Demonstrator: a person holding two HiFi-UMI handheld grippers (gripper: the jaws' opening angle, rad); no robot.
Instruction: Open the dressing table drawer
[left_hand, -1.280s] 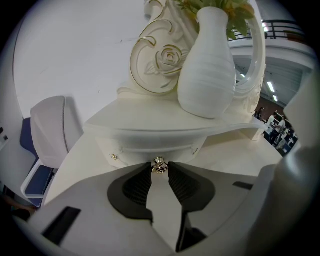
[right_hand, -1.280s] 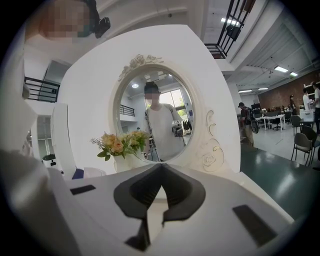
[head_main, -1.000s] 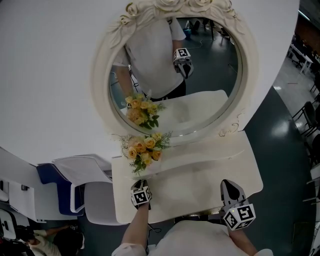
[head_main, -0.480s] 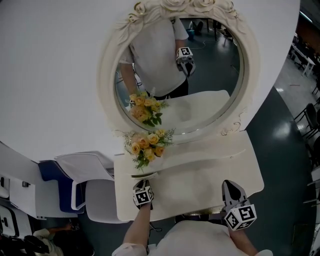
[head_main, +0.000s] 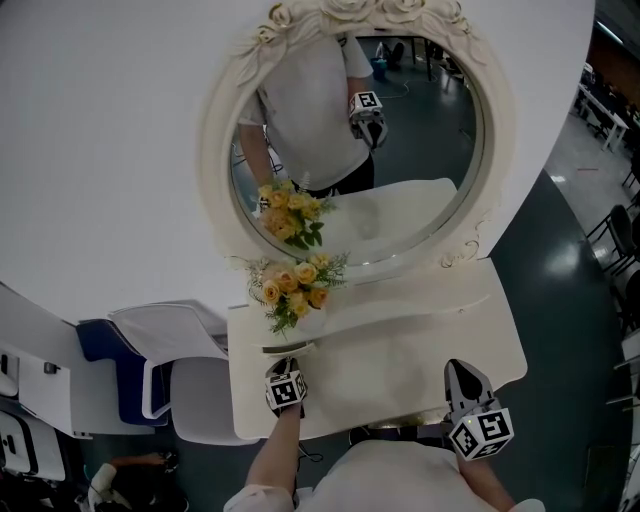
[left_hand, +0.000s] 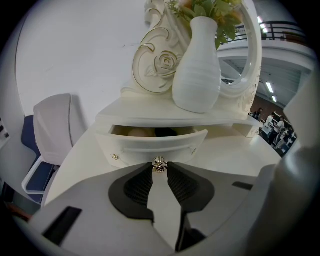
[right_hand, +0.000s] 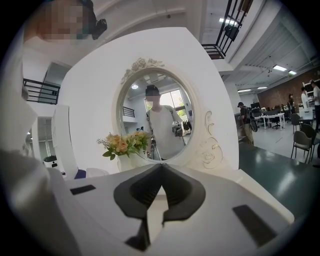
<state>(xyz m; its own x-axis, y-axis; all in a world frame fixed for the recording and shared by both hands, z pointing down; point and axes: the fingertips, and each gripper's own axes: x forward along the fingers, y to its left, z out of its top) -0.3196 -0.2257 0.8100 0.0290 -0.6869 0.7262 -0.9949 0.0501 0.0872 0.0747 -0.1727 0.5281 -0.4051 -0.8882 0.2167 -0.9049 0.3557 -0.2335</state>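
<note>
Left tool has just been closing and its tips are clenched on the knob of the drawer. The drawer sits just below the vase, open a crack. We judge: pull straight out and level, since the knob sits only at the pad tips and may slip. Drawer holds something pale and something dark, unclear what. Vase holds yellow flowers. Right tool is closed and empty, well right of the vase.

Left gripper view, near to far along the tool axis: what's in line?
left tool → drawer knob, pinched at the tool's tips → drawer front, slightly open → white vase → carved mirror frame
</note>
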